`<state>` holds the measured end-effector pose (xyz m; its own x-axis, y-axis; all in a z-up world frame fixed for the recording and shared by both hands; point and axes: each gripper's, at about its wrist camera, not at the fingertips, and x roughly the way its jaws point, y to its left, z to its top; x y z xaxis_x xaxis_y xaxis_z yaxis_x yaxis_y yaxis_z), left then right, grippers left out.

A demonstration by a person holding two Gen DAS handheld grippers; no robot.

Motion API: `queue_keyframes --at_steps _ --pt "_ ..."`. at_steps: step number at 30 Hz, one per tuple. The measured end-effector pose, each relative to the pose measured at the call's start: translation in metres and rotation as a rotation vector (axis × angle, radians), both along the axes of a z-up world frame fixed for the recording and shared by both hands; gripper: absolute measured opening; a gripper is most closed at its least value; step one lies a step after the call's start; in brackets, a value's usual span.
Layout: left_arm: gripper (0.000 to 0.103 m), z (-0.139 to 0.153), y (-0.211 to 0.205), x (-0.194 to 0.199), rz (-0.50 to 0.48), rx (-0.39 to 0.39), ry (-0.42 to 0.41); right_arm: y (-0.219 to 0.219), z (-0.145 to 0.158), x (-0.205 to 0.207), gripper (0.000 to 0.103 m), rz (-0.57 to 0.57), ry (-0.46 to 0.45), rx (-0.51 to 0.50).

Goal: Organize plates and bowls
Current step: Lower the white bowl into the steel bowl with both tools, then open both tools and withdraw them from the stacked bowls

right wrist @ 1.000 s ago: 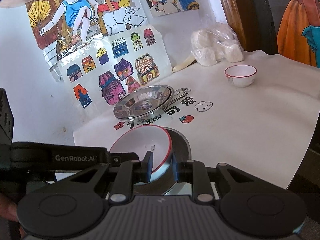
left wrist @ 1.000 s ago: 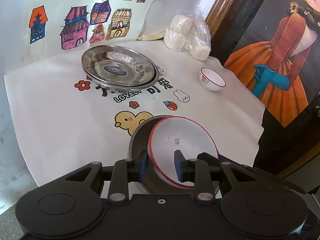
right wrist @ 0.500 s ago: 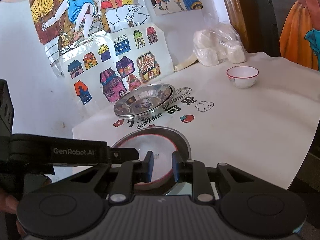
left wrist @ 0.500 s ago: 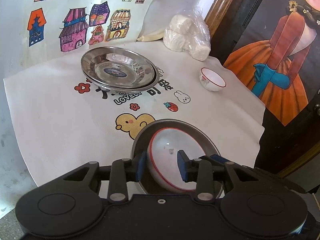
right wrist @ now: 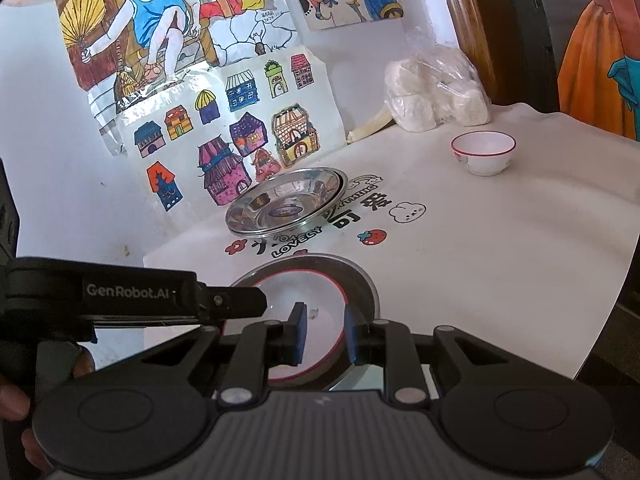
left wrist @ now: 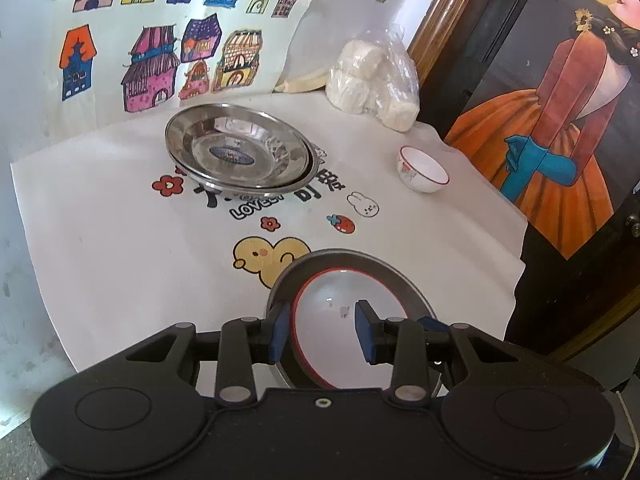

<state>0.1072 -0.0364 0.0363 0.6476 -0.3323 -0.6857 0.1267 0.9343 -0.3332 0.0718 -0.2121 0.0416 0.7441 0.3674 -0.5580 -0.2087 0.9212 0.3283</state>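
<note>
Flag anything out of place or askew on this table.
The small bowl sits alone at the far right, unstacked. The two steel plates are stacked slightly off-centre. Nothing spilled or broken.

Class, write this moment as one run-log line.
large bowl seated in grey plate | left gripper jaws just been opening, rim between | right gripper straddles rim, grip unclear | small bowl apart

The near rim of the white bowl is being covered by the left claw body at 6 o'clock. In the right wrist view, the bowl's 9 o'clock side is being masked by the left claw's arm. A hand is being cropped at the frame's 8 o'clock edge. The steel plates' centre label is being rendered too small to read.
</note>
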Motion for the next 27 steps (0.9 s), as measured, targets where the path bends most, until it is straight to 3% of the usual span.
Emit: queue_keyframes --at_steps 3,6,7,9,12,14,20,27 --pt "0.041 0.003 0.001 -0.001 0.000 0.000 -0.009 0.000 0.000 0.000 0.025 0.000 0.000 -0.001" --pt "0.052 0.006 0.003 0.002 -0.008 -0.008 -0.015 0.000 0.001 -0.001 0.033 0.005 -0.005 0.000" --pt "0.055 0.008 0.003 0.003 -0.014 -0.019 -0.018 -0.001 0.002 -0.002 0.040 0.005 -0.011 0.001" --pt "0.075 0.012 0.004 0.004 0.001 -0.018 -0.035 -0.001 0.004 -0.004 0.047 0.006 -0.028 0.010" --pt "0.083 0.018 0.007 0.009 0.022 -0.004 -0.062 -0.003 0.006 -0.005 0.060 0.013 -0.048 0.028" --pt "0.092 0.021 0.010 0.015 0.034 -0.011 -0.064 -0.005 0.006 -0.004 0.080 0.005 -0.058 0.036" --pt "0.102 0.028 0.005 0.042 0.044 0.040 -0.069 -0.027 0.002 0.005 0.101 -0.074 -0.067 0.071" --pt "0.102 0.035 -0.017 0.075 0.010 0.084 -0.061 -0.067 -0.005 0.024 0.103 -0.241 -0.040 0.042"
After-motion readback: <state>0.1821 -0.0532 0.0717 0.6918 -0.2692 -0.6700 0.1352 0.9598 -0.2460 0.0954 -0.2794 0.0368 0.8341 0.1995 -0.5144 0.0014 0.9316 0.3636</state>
